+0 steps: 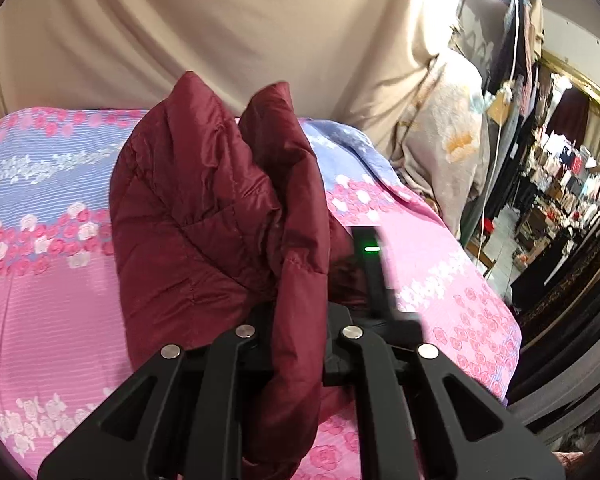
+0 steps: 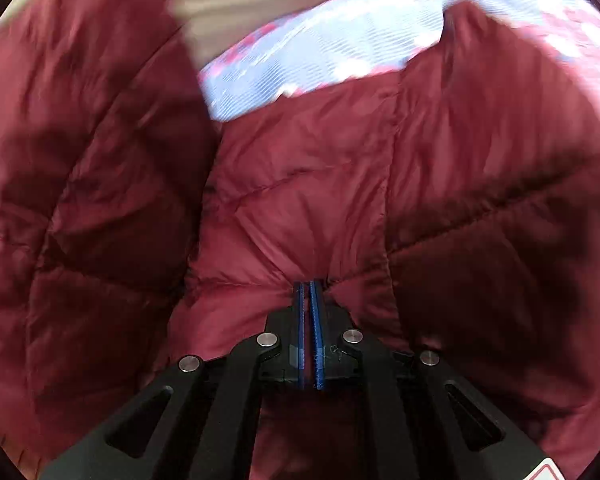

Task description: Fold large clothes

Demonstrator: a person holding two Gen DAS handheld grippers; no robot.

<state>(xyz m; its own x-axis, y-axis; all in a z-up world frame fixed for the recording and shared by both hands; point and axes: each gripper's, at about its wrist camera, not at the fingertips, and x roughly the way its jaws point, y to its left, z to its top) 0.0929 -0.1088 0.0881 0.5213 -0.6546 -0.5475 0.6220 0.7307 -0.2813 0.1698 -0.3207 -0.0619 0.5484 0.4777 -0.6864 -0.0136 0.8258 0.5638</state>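
The garment under inspection is a maroon quilted jacket (image 1: 204,216), lying on a bed covered with a pink-and-blue floral sheet (image 1: 52,216). In the left wrist view the jacket occupies the centre of the frame, bunched and standing up in two puffy lobes rather than lying flat.

Left tongs (image 1: 296,344): the jaws stand narrow, with a thick fold of the jacket running between them toward the bottom of the frame. The fingertips themselves are covered by the fabric, so the contact cannot be seen directly, but the hold reads as closed on the jacket.

Right tongs (image 2: 310,292): the blue pads (image 2: 318,344) are pressed nearly together at lower centre of the right wrist view, and their tips pinch into a gathered pucker of the jacket (image 2: 300,200). This is a grip on a thin layer of the shell. That view is blurred toward its upper edge.

Progress, as a judgement: the fold is at an early to middle stage. Both tongs have hold of the garment, but no flat, squared fold shows anywhere; the jacket is lifted and crumpled. Laying it out, bringing the sides or sleeves in and doubling the body all appear left to do.

Containers: none is seen on the bed. At the far right of the left wrist view, shelves (image 1: 560,184) hold stacked goods too small to identify.
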